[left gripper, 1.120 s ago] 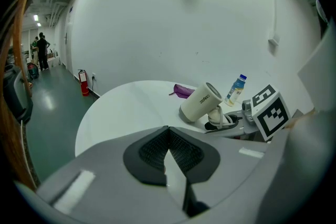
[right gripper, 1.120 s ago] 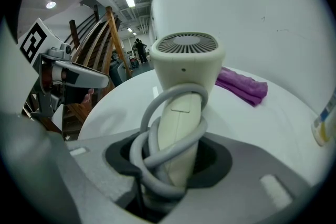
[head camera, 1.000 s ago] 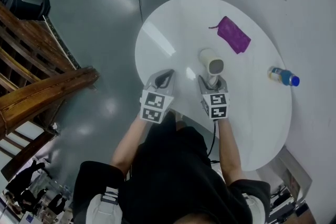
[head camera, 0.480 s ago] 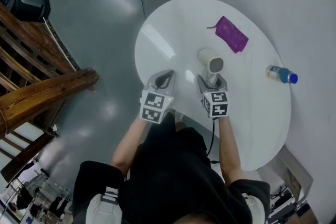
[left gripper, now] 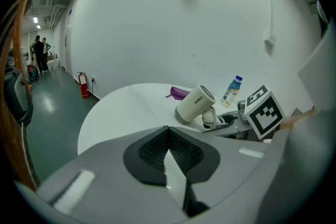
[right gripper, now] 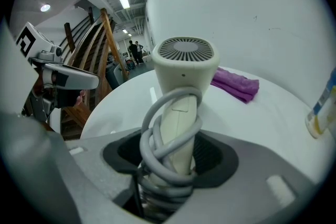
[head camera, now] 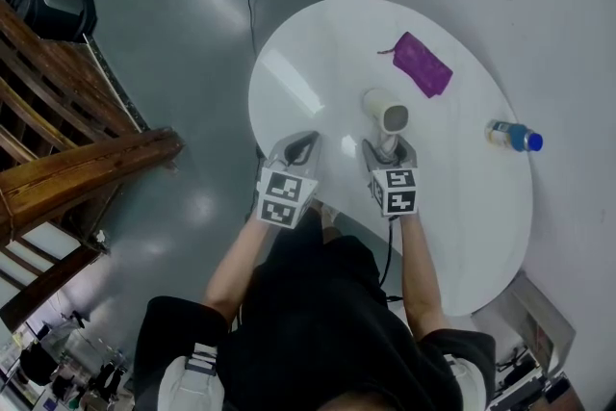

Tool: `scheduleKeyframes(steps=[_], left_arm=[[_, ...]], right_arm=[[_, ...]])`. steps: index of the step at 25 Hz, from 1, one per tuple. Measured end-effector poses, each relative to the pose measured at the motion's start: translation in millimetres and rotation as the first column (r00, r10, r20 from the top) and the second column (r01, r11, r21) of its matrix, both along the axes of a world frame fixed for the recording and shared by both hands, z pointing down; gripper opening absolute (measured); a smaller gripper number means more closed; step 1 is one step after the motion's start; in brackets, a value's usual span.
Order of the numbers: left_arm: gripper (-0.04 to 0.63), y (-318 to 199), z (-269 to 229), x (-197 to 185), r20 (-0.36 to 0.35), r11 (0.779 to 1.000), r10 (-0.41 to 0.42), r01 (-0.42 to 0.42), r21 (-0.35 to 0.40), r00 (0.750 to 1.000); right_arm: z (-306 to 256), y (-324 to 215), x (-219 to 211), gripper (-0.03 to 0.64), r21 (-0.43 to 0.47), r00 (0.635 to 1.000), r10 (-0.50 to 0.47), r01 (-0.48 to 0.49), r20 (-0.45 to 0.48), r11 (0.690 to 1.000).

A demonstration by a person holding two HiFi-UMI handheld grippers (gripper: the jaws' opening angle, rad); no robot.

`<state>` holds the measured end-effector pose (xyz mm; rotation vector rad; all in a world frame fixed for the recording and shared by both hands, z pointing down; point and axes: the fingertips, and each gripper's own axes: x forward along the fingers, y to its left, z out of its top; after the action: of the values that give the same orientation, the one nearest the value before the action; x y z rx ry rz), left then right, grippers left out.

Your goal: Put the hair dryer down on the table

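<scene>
Leftmost over the white round surface (head camera: pixel 308 63) is the left gripper (head camera: pixel 301 143), near the person's edge, its jaws pressed together with nothing between them and no part in the coming move. Just to its right, and well apart from it, the right gripper (head camera: pixel 388 152) points down and away from the person with the hair dryer (head camera: pixel 387 114) straight ahead of it. The dryer's handle (right gripper: pixel 178 128), wrapped in loops of its grey cord (right gripper: pixel 152 134), lies between the right jaws. These jaws have just been opening and now stand wide, with dark pad showing on either side of the handle, so the grip looks released rather than clenched. The dryer's long axis runs from the jaws outward along the handle to the barrel, which sits crosswise at the far end. In the left gripper view the barrel is tilted, one end on the surface and the grille end raised. The dryer seems to be set down already, and what remains is probably to draw the right gripper straight back along the handle so the cord loops do not snag. Further right and farther back lies a purple pouch (head camera: pixel 422 64), flat and apparently closed, its contents unseen. Near the right rim lies a small blue-capped bottle (head camera: pixel 514 137) that seems to hold a pale liquid, well clear of the dryer.
</scene>
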<state>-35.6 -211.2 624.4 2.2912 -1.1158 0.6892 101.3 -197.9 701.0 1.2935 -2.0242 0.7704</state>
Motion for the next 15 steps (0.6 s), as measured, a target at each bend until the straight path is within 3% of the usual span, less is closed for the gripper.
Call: scheduleKeyframes(steps=[15], left_arm=[[0.005, 11.1, -9.4, 1.4, -0.005, 1.000, -0.015, 0.015, 0.006, 1.000]], right_arm=[[-10.3, 6.3, -4.1, 0.242, 0.006, 1.000, -0.022, 0.022, -0.006, 1.000]])
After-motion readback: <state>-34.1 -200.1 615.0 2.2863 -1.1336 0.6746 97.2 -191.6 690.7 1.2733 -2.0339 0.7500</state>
